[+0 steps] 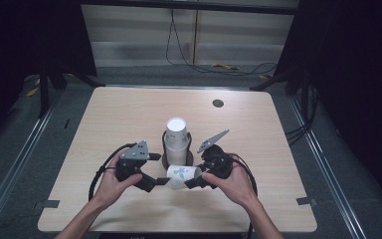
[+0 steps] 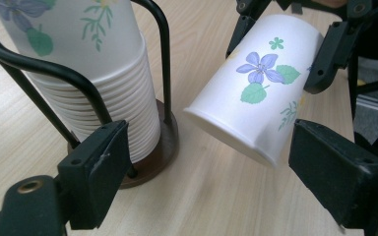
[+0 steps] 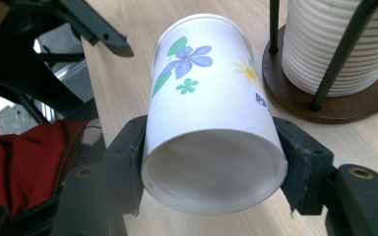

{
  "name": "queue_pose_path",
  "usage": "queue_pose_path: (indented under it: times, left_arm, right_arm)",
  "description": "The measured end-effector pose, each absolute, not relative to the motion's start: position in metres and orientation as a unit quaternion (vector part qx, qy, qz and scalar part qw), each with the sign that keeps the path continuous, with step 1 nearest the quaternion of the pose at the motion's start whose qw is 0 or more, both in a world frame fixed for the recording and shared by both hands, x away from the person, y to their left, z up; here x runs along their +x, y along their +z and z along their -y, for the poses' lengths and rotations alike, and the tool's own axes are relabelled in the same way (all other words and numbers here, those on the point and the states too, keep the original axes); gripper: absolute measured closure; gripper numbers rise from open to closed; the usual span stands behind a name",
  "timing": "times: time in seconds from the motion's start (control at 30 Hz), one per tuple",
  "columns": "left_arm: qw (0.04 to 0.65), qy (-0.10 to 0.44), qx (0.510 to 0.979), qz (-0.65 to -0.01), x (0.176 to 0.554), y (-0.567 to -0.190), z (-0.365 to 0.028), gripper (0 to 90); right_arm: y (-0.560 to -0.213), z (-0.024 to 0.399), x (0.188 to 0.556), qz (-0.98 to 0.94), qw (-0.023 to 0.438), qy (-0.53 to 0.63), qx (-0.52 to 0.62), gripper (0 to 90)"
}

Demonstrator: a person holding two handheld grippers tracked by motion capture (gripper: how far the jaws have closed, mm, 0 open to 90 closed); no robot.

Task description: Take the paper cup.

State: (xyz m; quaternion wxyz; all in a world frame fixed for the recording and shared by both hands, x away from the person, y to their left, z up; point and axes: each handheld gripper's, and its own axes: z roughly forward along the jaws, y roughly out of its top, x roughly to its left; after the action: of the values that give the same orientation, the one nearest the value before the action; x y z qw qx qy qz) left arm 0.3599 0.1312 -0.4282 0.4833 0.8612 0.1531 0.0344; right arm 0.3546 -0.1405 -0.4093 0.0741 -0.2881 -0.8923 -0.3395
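The paper cup bears small blue print, too cropped to read.

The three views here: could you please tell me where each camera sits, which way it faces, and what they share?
High view: above the person's side, looking forward and down on the table; forearms, both hands show.
Left gripper view: on the left gripper, jaws open, facing the paper cup and cup stack.
Right gripper view: on the right gripper, clamping the cup's base end.
Shared: cup, stack, stand.
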Motion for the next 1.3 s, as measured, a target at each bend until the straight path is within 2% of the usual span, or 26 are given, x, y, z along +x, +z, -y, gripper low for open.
queue_pose_path:
  times: [0.43,1.3]
  left_arm:
    - [0.522,-0.001,0.835,-0.173,0.362,-0.433,-0.143,15.9]
    - [0.575,-0.013,0.803,-0.153,0.351,-0.424,-0.151,15.7]
  right_arm:
    - [-0.418,0.155,0.348,0.863,0.056,-0.409,-0.290,36.4]
    - [-0.414,0.157,0.342,0.834,0.048,-0.481,-0.265,36.5]
